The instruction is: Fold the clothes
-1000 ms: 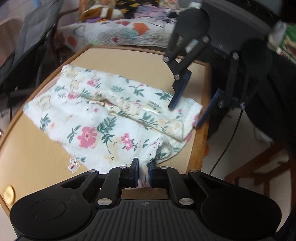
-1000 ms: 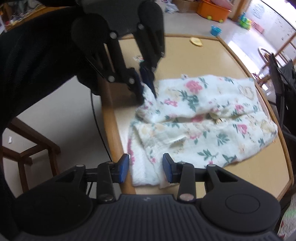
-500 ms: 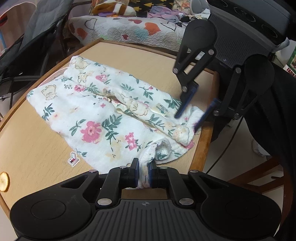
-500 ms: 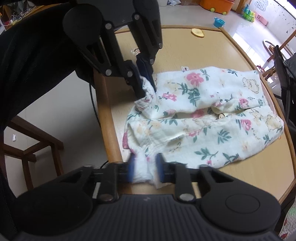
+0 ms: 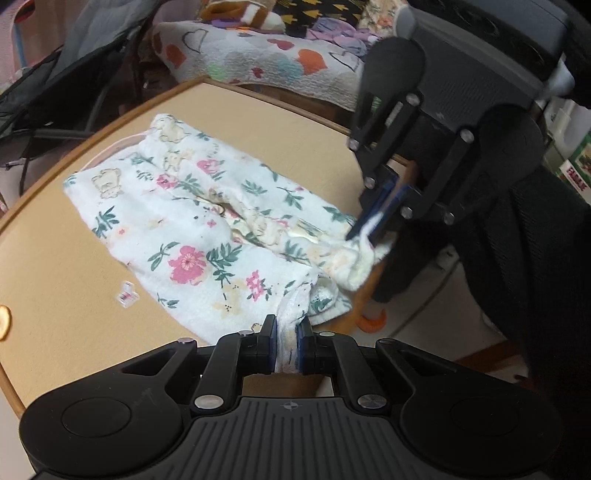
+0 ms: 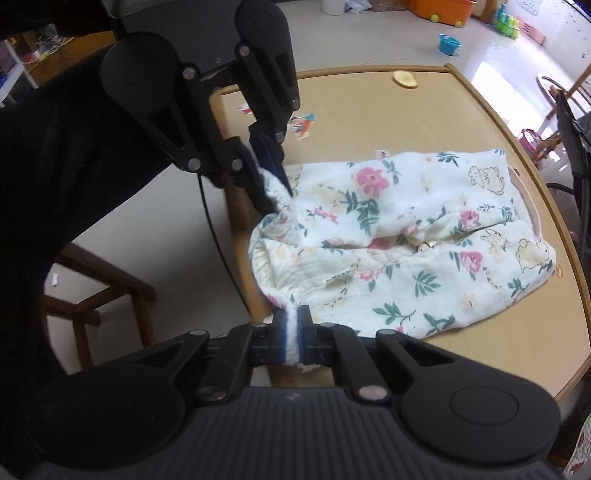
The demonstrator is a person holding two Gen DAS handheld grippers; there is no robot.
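Observation:
A white floral garment (image 5: pixel 207 236) lies spread on the tan table (image 5: pixel 55 295); it also shows in the right wrist view (image 6: pixel 406 243). My left gripper (image 5: pixel 287 345) is shut on one corner of its near hem at the table edge; it shows from outside in the right wrist view (image 6: pixel 273 184). My right gripper (image 6: pixel 291 339) is shut on the other hem corner; it shows from outside in the left wrist view (image 5: pixel 369 229). Both corners are lifted slightly off the table.
A small sticker (image 5: pixel 125 295) and a round wooden disc (image 5: pixel 3 321) lie on the table. A patterned quilt (image 5: pixel 258 66) and a dark chair (image 5: pixel 74 85) stand beyond it. A wooden chair (image 6: pixel 96 295) and toy bins (image 6: pixel 439 7) stand on the floor.
My right gripper came down over the hem corner and shut on it. The left gripper kept its hold; both corners have risen and drawn the hem towards the table edge.

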